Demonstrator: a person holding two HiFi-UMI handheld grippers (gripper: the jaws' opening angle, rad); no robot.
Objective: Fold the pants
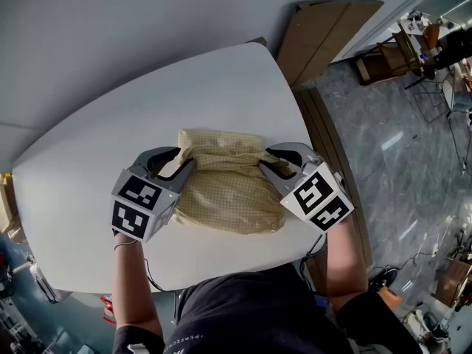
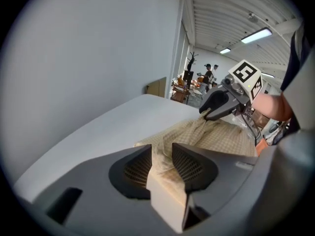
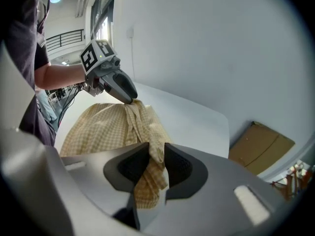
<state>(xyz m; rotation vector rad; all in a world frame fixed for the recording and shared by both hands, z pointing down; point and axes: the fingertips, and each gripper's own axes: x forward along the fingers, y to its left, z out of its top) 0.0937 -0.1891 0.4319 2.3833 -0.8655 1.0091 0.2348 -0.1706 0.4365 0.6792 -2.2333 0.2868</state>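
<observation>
One pair of checked beige pants (image 1: pixel 225 190) is seen, bunched in a low heap near the front edge of the single white worktop (image 1: pixel 147 124). Two tongs are counted. A gathered fold at the heap's left end is pinched by the left tongs (image 1: pixel 186 156), and one at its right end by the right tongs (image 1: pixel 264 158). Legs and waistband cannot be told apart.
</observation>
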